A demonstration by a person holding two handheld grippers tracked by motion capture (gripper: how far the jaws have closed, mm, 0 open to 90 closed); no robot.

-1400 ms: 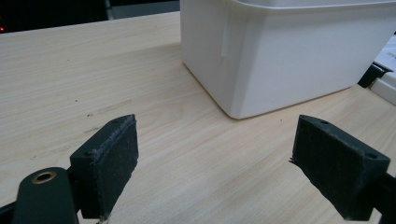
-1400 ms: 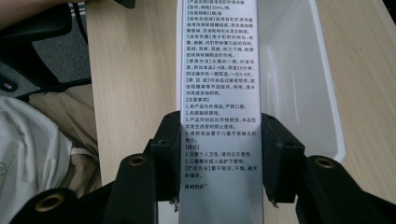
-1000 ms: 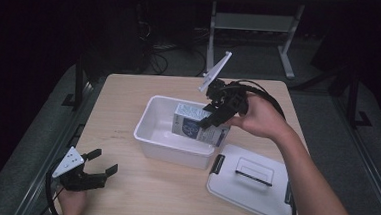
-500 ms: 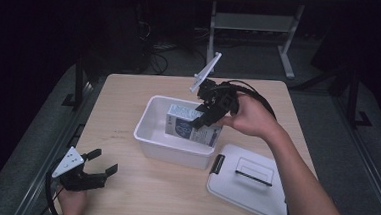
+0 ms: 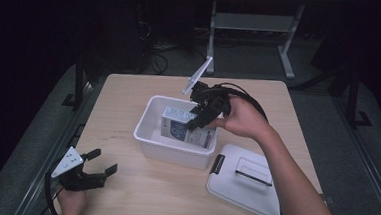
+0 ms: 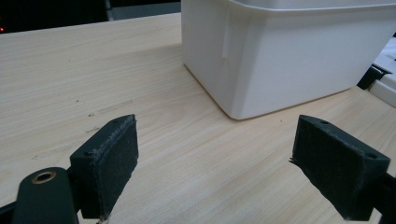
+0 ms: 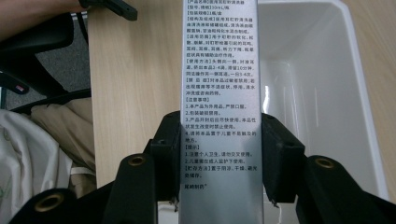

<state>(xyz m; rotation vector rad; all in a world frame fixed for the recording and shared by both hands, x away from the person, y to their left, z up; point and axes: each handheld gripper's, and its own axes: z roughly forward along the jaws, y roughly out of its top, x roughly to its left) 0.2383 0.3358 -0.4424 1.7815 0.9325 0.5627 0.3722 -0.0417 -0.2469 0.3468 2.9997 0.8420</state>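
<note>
A white open bin (image 5: pixel 149 132) stands in the middle of the wooden table. My right gripper (image 5: pixel 197 122) is shut on a silvery printed carton (image 5: pixel 178 129) and holds it inside the bin. In the right gripper view the carton (image 7: pixel 218 84) runs up between both pads, with the bin's (image 7: pixel 322 93) hollow at the right. My left gripper (image 5: pixel 100 163) rests open near the table's front left corner, apart from the bin. Its view looks between the spread pads at the bin's wall (image 6: pixel 289 56).
The bin's white lid (image 5: pixel 246 183) with black latches lies flat on the table at the front right, under my right forearm. A table frame (image 5: pixel 253 26) stands on the dark floor behind. Bare tabletop (image 5: pixel 124 98) lies left of the bin.
My right gripper has carried the carton a little leftward and down, deeper into the bin. The left gripper has stayed where it was.
</note>
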